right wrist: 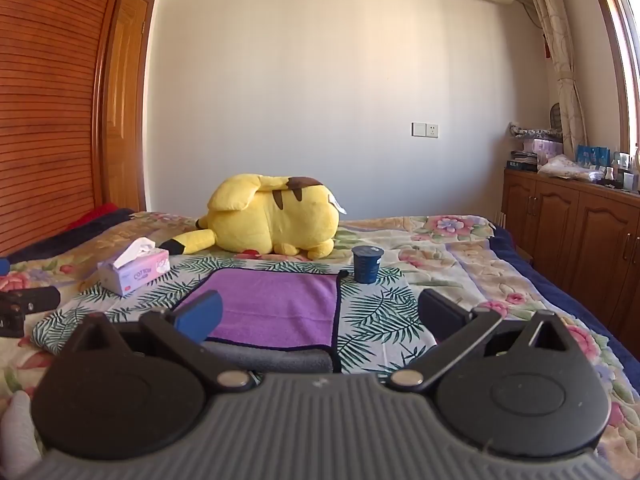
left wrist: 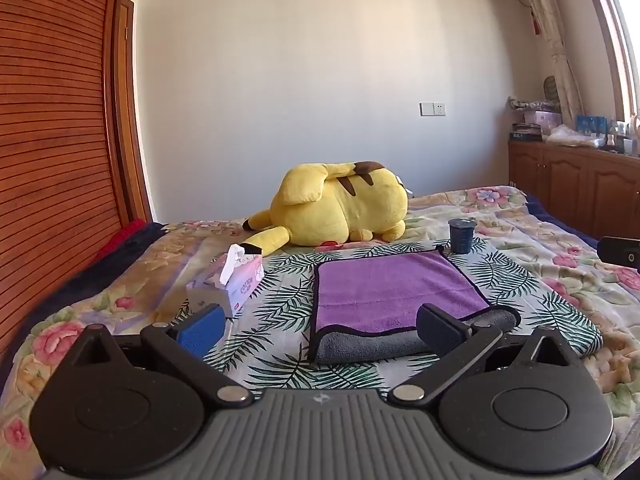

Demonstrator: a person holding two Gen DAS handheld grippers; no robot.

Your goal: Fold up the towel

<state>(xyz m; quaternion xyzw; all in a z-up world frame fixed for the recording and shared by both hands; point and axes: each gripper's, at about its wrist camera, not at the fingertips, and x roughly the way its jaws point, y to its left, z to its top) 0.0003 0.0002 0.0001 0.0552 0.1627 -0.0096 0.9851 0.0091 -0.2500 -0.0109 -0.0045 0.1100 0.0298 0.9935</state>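
A purple towel (left wrist: 396, 288) with dark trim and a grey underside lies on the leaf-print cloth on the bed, its near edge folded so the grey side shows. It also shows in the right wrist view (right wrist: 276, 304). My left gripper (left wrist: 320, 328) is open and empty, just short of the towel's near left corner. My right gripper (right wrist: 320, 316) is open and empty, in front of the towel's near right corner. The right gripper's body shows at the right edge of the left wrist view (left wrist: 620, 254). The left gripper's body shows at the left edge of the right wrist view (right wrist: 24, 306).
A tissue box (left wrist: 232, 280) stands left of the towel. A dark blue cup (left wrist: 461, 236) stands at the towel's far right corner. A yellow plush toy (left wrist: 340, 210) lies behind. A wooden wardrobe (left wrist: 52, 140) is on the left, cabinets (left wrist: 580, 188) on the right.
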